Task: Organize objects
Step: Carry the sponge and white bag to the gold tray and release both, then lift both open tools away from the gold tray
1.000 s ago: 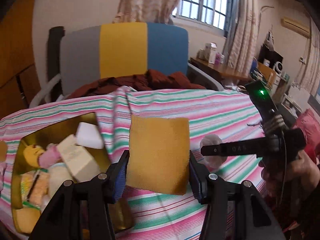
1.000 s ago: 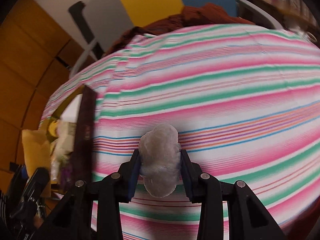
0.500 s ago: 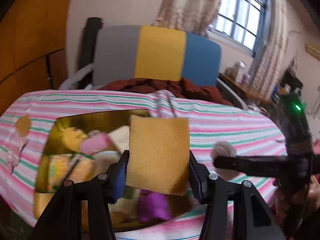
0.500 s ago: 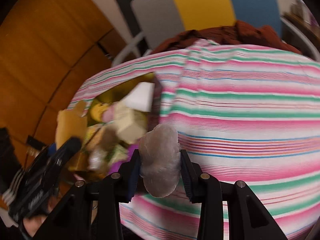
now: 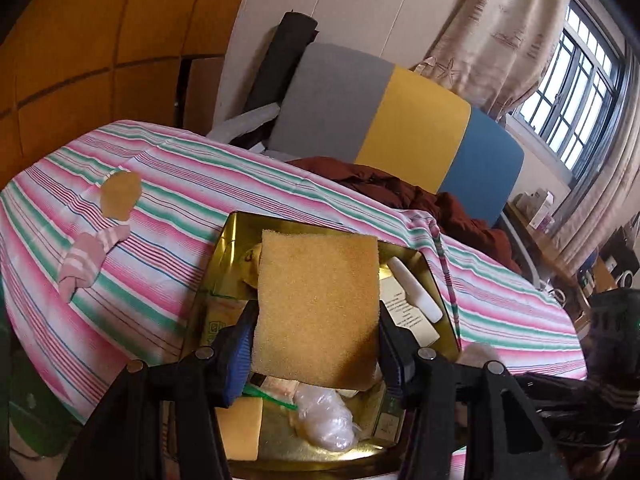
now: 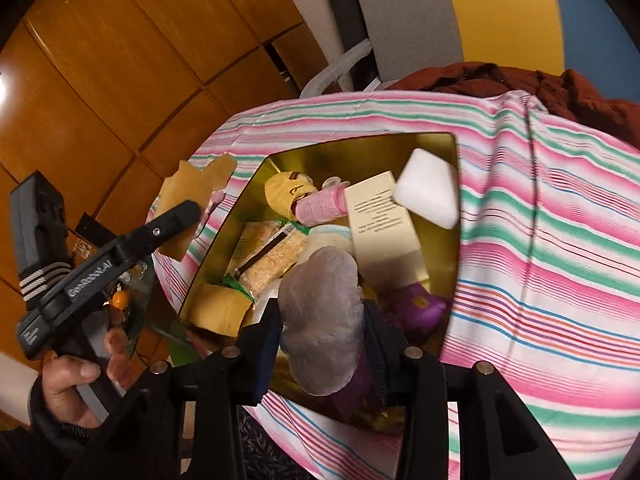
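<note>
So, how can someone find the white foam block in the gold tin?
Find the striped cloth, then the gold tin on it. In its far right corner lies the white foam block, against a cream box. It alone is plain white and unprinted.

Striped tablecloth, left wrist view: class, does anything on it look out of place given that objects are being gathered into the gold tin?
Yes. A pink striped sock and a tan scrap lie loose on the tablecloth, outside the gold tin that holds the other items.

Looks like someone's home: patterned beige curtains [image 5: 492, 20] over a barred window [image 5: 576, 92], orange wooden wall panels [image 6: 120, 60], pink-and-green striped tablecloth [image 5: 200, 184].
</note>
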A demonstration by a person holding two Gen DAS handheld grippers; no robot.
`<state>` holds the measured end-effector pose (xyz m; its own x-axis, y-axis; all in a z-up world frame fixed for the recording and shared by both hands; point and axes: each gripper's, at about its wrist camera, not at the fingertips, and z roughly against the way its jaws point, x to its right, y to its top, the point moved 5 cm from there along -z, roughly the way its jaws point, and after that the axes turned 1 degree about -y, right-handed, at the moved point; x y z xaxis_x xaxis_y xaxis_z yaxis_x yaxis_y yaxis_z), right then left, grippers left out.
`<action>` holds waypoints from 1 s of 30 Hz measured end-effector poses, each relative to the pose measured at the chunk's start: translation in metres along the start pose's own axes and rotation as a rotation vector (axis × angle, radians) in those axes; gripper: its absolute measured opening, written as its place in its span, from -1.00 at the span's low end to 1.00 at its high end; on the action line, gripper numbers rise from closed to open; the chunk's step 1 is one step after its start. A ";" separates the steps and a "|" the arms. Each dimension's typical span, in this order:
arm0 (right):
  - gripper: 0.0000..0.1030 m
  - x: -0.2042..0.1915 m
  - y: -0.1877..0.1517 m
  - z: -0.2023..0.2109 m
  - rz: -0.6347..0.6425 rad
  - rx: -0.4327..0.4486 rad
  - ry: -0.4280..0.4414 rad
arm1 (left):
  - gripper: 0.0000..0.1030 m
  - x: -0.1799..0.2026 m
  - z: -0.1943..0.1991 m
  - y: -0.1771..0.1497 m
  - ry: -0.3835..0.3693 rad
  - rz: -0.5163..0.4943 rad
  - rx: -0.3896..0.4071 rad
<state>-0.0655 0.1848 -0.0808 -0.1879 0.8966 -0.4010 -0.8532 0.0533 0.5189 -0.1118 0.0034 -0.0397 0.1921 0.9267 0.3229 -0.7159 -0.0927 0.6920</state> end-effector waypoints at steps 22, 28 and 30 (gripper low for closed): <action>0.82 -0.015 0.000 0.014 0.130 0.180 -0.304 | 0.58 0.013 0.009 -0.011 0.189 -0.100 0.034; 0.92 -0.017 -0.003 0.027 0.112 0.234 -0.352 | 0.57 0.008 0.037 -0.019 0.317 -0.090 0.087; 0.92 -0.017 -0.007 0.026 0.109 0.228 -0.354 | 0.57 0.006 0.044 -0.024 0.346 -0.083 0.090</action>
<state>-0.0439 0.1802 -0.0575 -0.0582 0.9958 -0.0714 -0.7009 0.0102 0.7132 -0.0641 -0.0043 -0.0262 -0.0026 0.9993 0.0367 -0.6424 -0.0298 0.7658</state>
